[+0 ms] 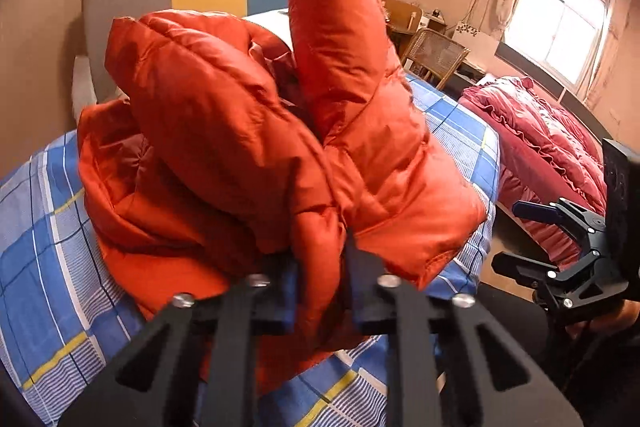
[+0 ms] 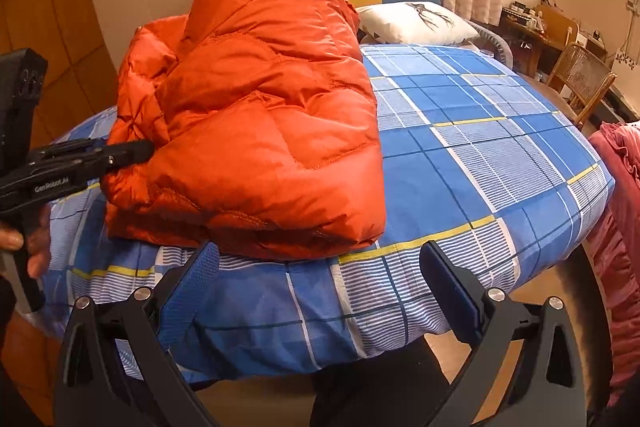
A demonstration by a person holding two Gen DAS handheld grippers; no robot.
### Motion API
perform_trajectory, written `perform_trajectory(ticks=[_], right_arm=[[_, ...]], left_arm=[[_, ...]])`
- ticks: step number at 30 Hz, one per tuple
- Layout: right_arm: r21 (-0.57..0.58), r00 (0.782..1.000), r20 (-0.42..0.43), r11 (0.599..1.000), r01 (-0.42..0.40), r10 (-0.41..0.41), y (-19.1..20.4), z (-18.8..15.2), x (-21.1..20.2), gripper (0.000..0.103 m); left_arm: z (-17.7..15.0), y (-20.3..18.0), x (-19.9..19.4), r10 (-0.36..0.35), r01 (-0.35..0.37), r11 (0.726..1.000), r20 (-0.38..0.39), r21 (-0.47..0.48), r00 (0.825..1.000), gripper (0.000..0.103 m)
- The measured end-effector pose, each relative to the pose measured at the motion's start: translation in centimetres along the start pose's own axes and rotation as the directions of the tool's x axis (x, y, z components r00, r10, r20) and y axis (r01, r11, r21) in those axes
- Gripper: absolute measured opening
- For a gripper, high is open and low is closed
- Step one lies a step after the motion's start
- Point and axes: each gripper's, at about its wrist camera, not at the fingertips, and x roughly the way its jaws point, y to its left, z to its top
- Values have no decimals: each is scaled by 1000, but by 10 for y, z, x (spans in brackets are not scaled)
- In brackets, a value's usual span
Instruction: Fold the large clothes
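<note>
Orange puffer jacket [image 1: 248, 131] pinched by left tongs [image 1: 320, 259], right tongs [image 2: 320, 287] agape, empty

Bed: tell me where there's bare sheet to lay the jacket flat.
Free: the checked sheet between the orange jacket and the pillow, out to the far edge. Crowded: the jacket's side, where the left gripper pinches it.

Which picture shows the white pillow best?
The right wrist view shows it best: the white pillow lies in plain sight at the far end of the bed, past the orange jacket. In the left wrist view the jacket hides nearly all of it.
</note>
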Motion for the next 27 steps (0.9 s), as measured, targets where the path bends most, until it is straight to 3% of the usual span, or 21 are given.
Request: perform_trajectory(ticks=[4, 11, 17, 27], right_arm=[[-6, 1000, 18, 1000, -7, 7, -2, 0, -6, 100], [-22, 1000, -4, 999, -26, 26, -2, 2, -7, 100], [-76, 1000, 4, 997, -28, 29, 10, 8, -10, 100], [-64, 1000, 19, 998, 10, -9, -1, 34, -8, 100]], left_arm=[[-14, 13, -12, 18, -17, 999, 28, -35, 999, 9], [-68, 58, -22, 30, -23, 975, 29, -221, 999, 9], [-71, 67, -18, 25, -18, 970, 27, -242, 999, 9], [-79, 77, -19, 16, -5, 968, 42, -249, 999, 9]])
